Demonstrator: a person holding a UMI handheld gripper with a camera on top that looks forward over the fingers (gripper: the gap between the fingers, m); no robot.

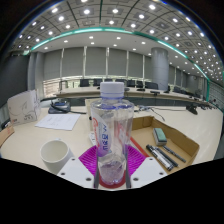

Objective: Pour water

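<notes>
The bottle (pixel 112 135) is held upright by the gripper (pixel 113 168), both pads pressed on it, with the cup (pixel 55 154) just left.

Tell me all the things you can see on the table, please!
water bottle: one, clear with a pale cap, upright between the fingers
paper cup: one, white, on the table beside the bottle
papers: a few, white, beyond the cup
pens: a few, dark, on the bottle's other side
table: one, light wood
chairs: several, dark, far behind
gripper: one, pink pads, both fingers pressing the bottle
</notes>
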